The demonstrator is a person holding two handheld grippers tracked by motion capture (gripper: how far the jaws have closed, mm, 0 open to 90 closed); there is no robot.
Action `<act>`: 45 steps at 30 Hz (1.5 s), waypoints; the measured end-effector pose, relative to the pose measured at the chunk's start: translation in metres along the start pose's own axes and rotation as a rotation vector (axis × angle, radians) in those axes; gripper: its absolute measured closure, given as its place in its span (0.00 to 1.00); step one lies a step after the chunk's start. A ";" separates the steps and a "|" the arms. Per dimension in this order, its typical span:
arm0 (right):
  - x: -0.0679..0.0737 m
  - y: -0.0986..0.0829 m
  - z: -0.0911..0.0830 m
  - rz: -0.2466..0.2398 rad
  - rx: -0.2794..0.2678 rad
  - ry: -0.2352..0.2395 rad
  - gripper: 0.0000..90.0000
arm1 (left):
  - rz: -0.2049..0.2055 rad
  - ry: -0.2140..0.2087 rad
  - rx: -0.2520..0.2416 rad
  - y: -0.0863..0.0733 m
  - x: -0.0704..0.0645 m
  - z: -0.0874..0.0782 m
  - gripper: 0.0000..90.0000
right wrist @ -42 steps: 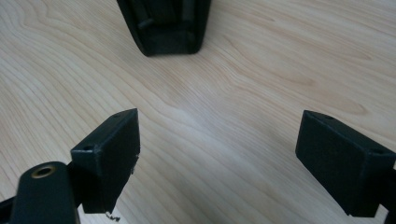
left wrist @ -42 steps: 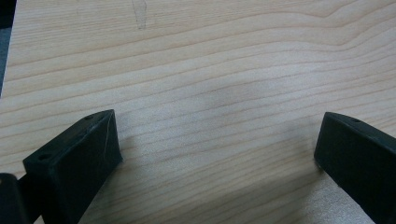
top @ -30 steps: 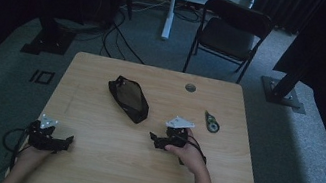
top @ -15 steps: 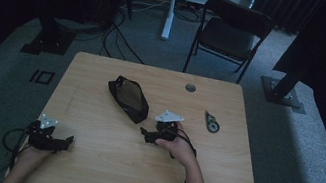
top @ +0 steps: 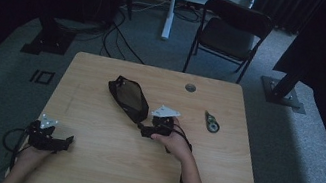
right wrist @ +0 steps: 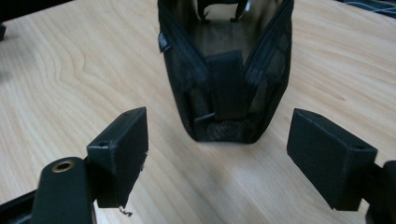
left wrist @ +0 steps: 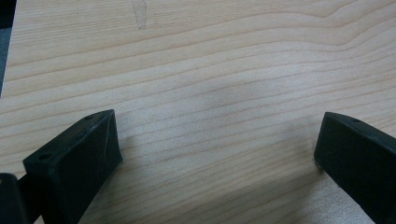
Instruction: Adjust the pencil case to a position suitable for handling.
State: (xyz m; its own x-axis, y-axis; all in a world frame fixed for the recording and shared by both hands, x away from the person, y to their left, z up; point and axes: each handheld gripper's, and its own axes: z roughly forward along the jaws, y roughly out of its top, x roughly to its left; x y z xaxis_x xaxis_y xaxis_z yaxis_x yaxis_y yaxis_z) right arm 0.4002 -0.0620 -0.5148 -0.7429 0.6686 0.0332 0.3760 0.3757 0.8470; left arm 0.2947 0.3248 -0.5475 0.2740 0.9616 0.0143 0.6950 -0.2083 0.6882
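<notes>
Leftmost, the left gripper (top: 62,142) sits near the bench's (top: 86,169) front-left corner, its fingers (left wrist: 74,154) spread wide over bare wood, with open room ahead and to its right; the bench's left edge shows at the top-left corner of the left gripper view; toward the middle, the black mesh pouch (top: 128,98) lies slantwise, well clear of every edge; the right gripper (top: 142,130) points at the pouch's near end, fingers (right wrist: 119,149) parted and apart from it; the pouch's far end is cut off in the right gripper view; farther right, a small dark tool (top: 211,122) lies alone, too small to make out.
</notes>
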 end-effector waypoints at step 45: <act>-0.004 0.002 -0.003 -0.024 0.035 0.006 0.81 | 0.000 -0.001 0.000 0.000 0.000 0.000 0.00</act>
State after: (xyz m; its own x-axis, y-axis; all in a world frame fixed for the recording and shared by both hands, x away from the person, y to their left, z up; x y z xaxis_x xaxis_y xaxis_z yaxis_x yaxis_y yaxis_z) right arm 0.4025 -0.0653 -0.5115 -0.7554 0.6551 0.0162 0.3766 0.4138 0.8288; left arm 0.2947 0.3247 -0.5476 0.2747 0.9614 0.0138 0.6946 -0.2084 0.6885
